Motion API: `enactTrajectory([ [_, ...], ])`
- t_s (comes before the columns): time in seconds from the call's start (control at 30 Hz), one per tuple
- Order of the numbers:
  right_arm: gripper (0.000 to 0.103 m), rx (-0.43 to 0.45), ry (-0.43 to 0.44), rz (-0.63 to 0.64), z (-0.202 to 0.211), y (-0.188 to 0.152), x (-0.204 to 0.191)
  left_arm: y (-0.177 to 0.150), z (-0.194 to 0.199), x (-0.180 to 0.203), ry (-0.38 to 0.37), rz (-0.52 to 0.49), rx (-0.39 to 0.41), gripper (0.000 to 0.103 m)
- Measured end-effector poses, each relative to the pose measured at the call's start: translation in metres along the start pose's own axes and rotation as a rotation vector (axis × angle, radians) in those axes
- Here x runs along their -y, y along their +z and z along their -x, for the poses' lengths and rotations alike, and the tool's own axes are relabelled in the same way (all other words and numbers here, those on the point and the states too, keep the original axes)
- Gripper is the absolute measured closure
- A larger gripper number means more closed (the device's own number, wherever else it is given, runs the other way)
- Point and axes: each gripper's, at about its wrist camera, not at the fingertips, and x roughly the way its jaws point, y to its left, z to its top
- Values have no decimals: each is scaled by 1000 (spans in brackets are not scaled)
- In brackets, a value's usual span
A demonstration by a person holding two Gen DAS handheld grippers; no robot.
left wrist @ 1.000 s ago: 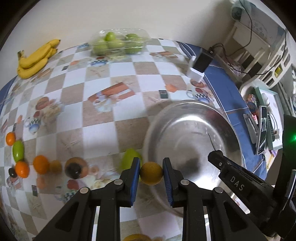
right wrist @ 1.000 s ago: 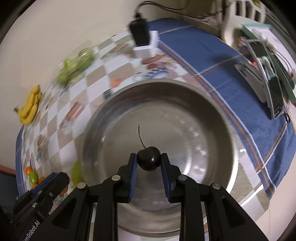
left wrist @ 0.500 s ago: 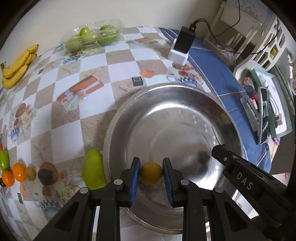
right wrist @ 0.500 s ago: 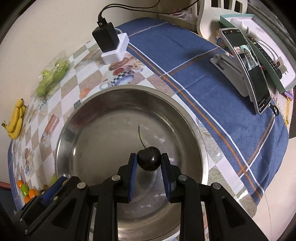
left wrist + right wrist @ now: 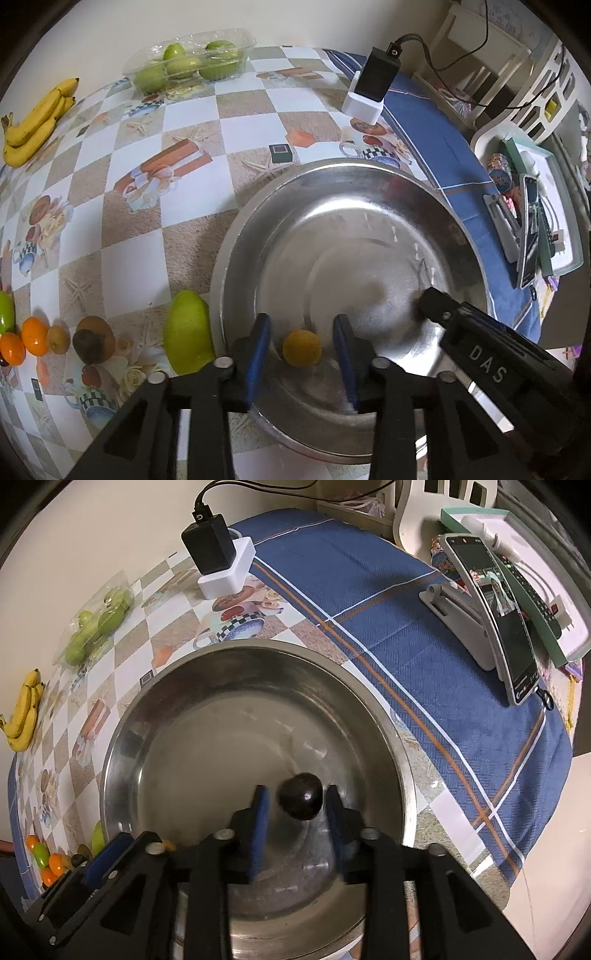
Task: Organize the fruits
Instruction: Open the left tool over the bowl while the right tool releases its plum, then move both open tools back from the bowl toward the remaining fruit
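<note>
Fruit is being let go over the wide stainless-steel bowl (image 5: 369, 192) on the counter (image 5: 129, 236). The left gripper (image 5: 301, 345) has its fingers apart and opening, with the small round yellow-orange fruit (image 5: 301, 348) between them but clear of both blue pads, low over the near inner wall of the bowl. The right gripper (image 5: 295, 805) is opening too; the dark glossy cherry (image 5: 300, 800) sits between its fingers with a gap on the left side, and whether it brushes the right pad I cannot tell.

Risks, as I judge them: both fruits are round and the steel is slick and sloped, so they may roll and knock together, which could bruise the cherry. The yellow-orange fruit is near the rim side, so a bounce could carry it out toward the green mango-shaped fruit (image 5: 188, 332) lying just outside the bowl. The two grippers work close together over one bowl, and a hasty lift could clip one against the other.

Bananas (image 5: 35, 118), the clear tray of green fruits (image 5: 188, 62) and the small oranges (image 5: 33, 336) lie outside the bowl.
</note>
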Motion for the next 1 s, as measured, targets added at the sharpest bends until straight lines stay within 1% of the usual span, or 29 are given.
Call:
enactTrajectory([
  [0.13, 54, 35, 1, 8, 12, 2, -2, 3, 11, -3, 1, 9, 21, 62],
  [0.2, 54, 49, 3, 9, 18, 3, -2, 4, 18, -6, 10, 14, 37, 60],
  [0.27, 53, 55, 12, 10, 22, 3, -3, 6, 25, -11, 26, 25, 55, 50],
  [0.3, 50, 55, 14, 12, 23, 3, -4, 6, 29, -15, 35, 31, 62, 46],
  [0.33, 44, 53, 17, 16, 24, 2, -5, 6, 32, -19, 50, 39, 69, 41],
  [0.37, 41, 51, 18, 20, 24, 2, -6, 6, 34, -23, 63, 43, 73, 37],
  [0.4, 38, 47, 20, 24, 23, 1, -8, 6, 36, -28, 87, 51, 77, 34],
  [0.43, 35, 38, 24, 26, 22, 0, -9, 6, 38, -35, 117, 62, 82, 30],
  [0.47, 34, 29, 29, 29, 20, -1, -11, 5, 38, -41, 140, 73, 86, 26],
  [0.53, 34, 18, 31, 41, 17, -3, -14, 4, 39, -56, 187, 106, 82, 21],
  [0.6, 34, 5, 25, 63, 15, -5, -19, 2, 40, -69, 213, 134, 80, 20],
  [0.63, 34, 0, 30, 74, 13, -7, -22, 0, 40, -77, 221, 151, 79, 17],
  [0.67, 34, -6, 36, 84, 12, -8, -25, -4, 39, -88, 233, 178, 75, 12],
  [0.7, 31, -9, 39, 91, 12, -9, -27, -6, 40, -95, 241, 192, 73, 9],
  [0.73, 22, -11, 40, 100, 11, -10, -29, -10, 40, -105, 257, 213, 70, 6],
  [0.8, 15, -12, 43, 123, 11, -13, -35, -15, 39, -120, 291, 248, 69, 5],
  [0.87, 15, -11, 54, 140, 10, -15, -40, -20, 40, -135, 316, 288, 68, 1],
  [0.93, 10, -17, 66, 153, 9, -18, -45, -26, 43, -151, 332, 327, 72, 0],
  [1.0, 9, -22, 79, 161, 7, -20, -49, -30, 46, -161, 335, 353, 76, 0],
])
